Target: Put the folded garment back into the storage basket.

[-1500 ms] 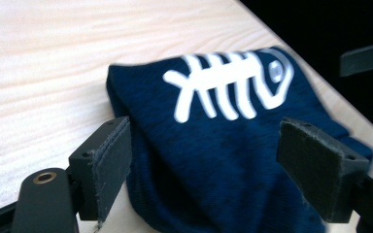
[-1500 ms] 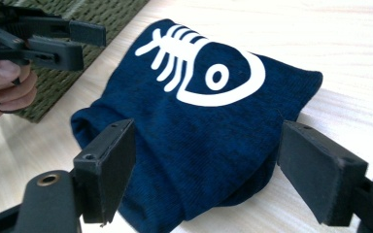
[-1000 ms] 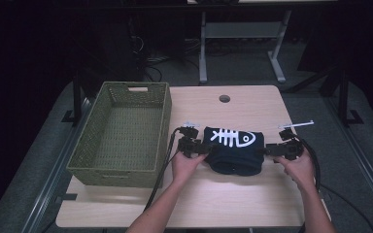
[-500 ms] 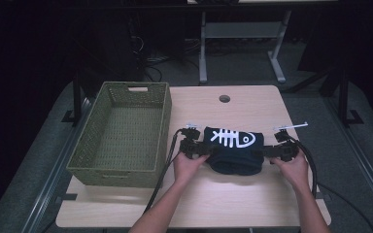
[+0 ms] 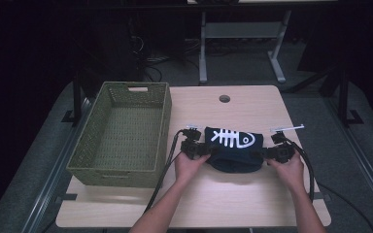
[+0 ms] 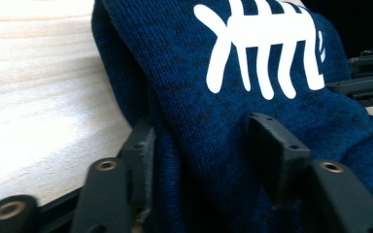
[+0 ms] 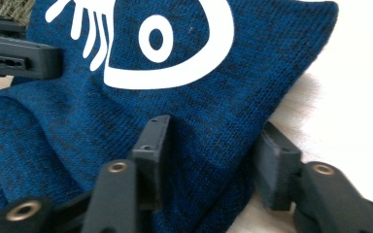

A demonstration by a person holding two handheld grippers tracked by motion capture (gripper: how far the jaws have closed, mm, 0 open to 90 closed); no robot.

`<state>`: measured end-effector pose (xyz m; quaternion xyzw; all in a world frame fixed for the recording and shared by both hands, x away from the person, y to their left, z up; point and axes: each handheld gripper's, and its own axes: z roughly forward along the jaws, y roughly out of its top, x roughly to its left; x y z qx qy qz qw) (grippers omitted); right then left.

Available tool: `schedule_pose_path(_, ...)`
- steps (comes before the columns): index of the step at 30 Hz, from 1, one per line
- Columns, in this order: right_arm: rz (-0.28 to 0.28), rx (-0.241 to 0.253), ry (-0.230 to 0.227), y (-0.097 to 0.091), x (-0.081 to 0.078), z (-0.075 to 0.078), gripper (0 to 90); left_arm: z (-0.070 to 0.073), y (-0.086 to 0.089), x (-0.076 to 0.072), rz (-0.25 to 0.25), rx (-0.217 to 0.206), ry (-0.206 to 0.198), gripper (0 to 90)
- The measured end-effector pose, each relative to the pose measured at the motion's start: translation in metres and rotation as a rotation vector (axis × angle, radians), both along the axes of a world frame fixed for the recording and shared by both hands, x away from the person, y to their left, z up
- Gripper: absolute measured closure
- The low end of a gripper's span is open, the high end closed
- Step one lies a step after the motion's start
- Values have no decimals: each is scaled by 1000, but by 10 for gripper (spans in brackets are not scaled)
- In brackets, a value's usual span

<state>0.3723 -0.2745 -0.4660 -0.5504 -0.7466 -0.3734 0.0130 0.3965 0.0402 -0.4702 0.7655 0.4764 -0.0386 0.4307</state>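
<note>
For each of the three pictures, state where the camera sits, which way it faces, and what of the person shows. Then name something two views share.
High view: above the person's side, facing forward and down on the table; forearms, both hands, left gripper and right gripper show.
Left gripper view: rides the left gripper, looking along its jaws, which have just been closing, at the folded navy cloth.
Right gripper view: likewise, from the cloth's opposite end.
Shared: the white fishbone print.

Blue knit cloth [image 7: 184, 116] between gripper [image 7: 213, 155] jaws

garment [image 5: 233, 148] | navy knit, white fishbone print | folded, table centre-right
</note>
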Motion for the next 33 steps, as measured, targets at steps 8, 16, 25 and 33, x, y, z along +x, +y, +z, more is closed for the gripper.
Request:
schedule_pose_path(8, -2, 24, 0, 0, -1, 0, 693, -1, 0, 0, -14, -33, 12, 650)
schedule_pose_path(16, 3, 50, 9, -2, -8, 5, 731, 0, 0, -3, -32, -77, 22, 720)
schedule_pose_path(25, 1, 105, -5, -10, -16, 13, 739, 5, -2, -7, -50, -103, 19, 732)
schedule_pose_path(33, 12, 118, -28, -15, -27, 26, 739, 17, -3, -14, -79, -135, -4, 734)
